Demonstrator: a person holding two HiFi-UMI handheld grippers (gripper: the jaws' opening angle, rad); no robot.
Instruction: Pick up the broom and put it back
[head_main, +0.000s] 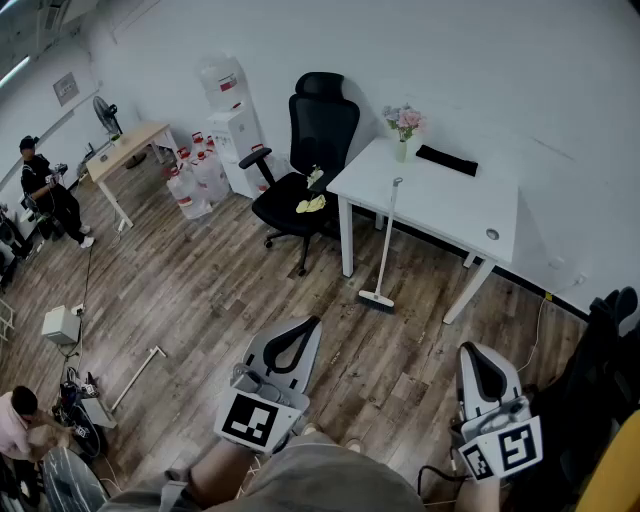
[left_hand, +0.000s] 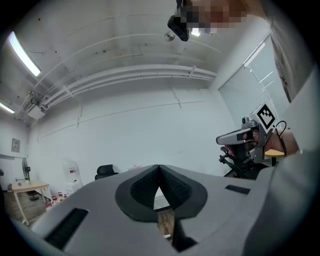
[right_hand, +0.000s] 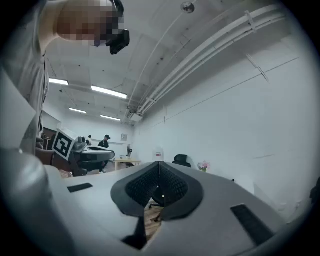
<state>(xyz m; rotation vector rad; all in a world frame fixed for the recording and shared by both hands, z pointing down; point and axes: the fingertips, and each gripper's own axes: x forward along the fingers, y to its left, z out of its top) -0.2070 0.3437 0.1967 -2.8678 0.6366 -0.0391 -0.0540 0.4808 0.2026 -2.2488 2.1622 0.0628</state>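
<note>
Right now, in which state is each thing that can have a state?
broom: upright, leaning on the white table, head on floor, not held.
left gripper: shut, empty.
right gripper: shut, empty.
flower vase: upright on the table.
office chair: upright, yellow cloth on its seat.

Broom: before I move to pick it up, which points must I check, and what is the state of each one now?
1. Broom found, leaning on the white table: ok.
2. Left gripper empty: ok.
3. Right gripper empty: ok.
4. Grippers open for a grasp: not ok, both are shut.
5. Broom within reach: not ok, it stands far ahead of both grippers.
6. Place where the broom belongs: cannot tell.
</note>
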